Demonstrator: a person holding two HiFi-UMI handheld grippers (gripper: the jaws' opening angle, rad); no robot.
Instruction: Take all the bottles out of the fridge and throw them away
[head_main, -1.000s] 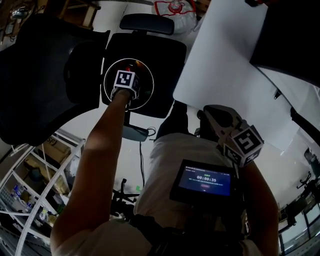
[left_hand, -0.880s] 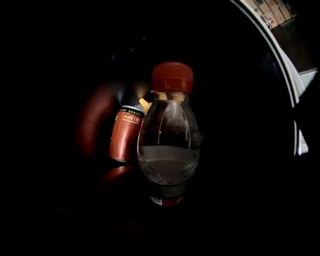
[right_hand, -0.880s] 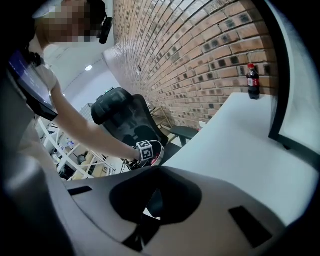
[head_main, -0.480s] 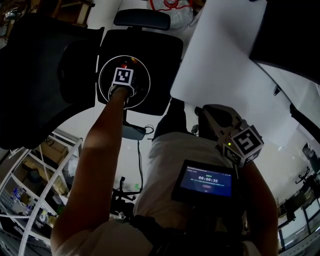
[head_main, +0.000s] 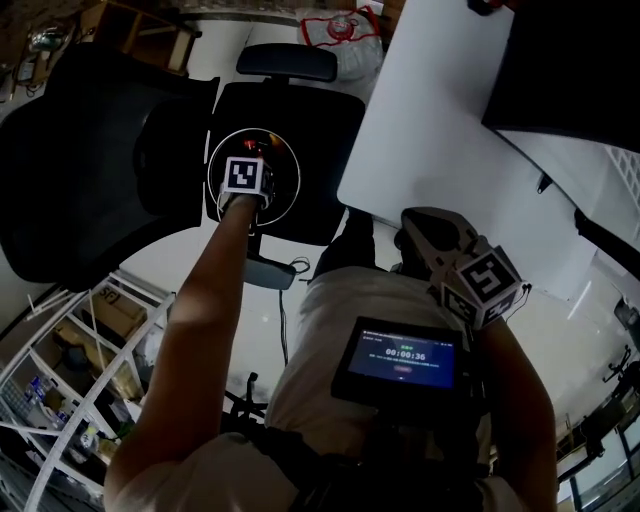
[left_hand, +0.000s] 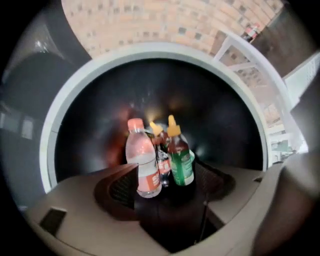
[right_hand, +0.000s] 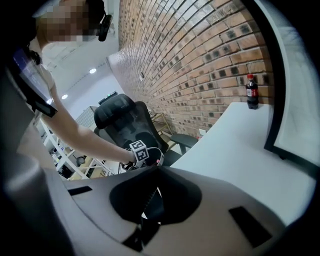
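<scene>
1. A snag on withdrawal is judged the nearest risk. The left gripper (head_main: 243, 182) is hung straight down over the mouth of the round bin (left_hand: 48, 135). Its spread jaws could be caught on the white rim if it were swung sideways before being lifted clear.
2. The bin appears to be set on the seat of a black office chair (head_main: 320, 120). The seat could be turned or rolled by a knock, and the bin could then be tipped.
3. The task's bottles are seen down inside the bin: a clear bottle with an orange label (left_hand: 142, 165), a green-labelled bottle with a yellow cap (left_hand: 181, 162) and a small cola bottle between them. The clear bottle's base lies close to one jaw and could be nudged or dragged.
4. The left jaws have just been opening and are now set wide. The bottles are framed between them, but no pad is pressed on any, so nothing is held.
5. Another cola bottle (right_hand: 251, 92) stands on the white table (right_hand: 235, 145), well apart from the bin, and could be overlooked.
6. The left arm (head_main: 210, 300) is stretched forward to the bin. The right gripper (head_main: 422, 230) is kept near the chest and tilted downward, with its jaws drawn together on nothing.
</scene>
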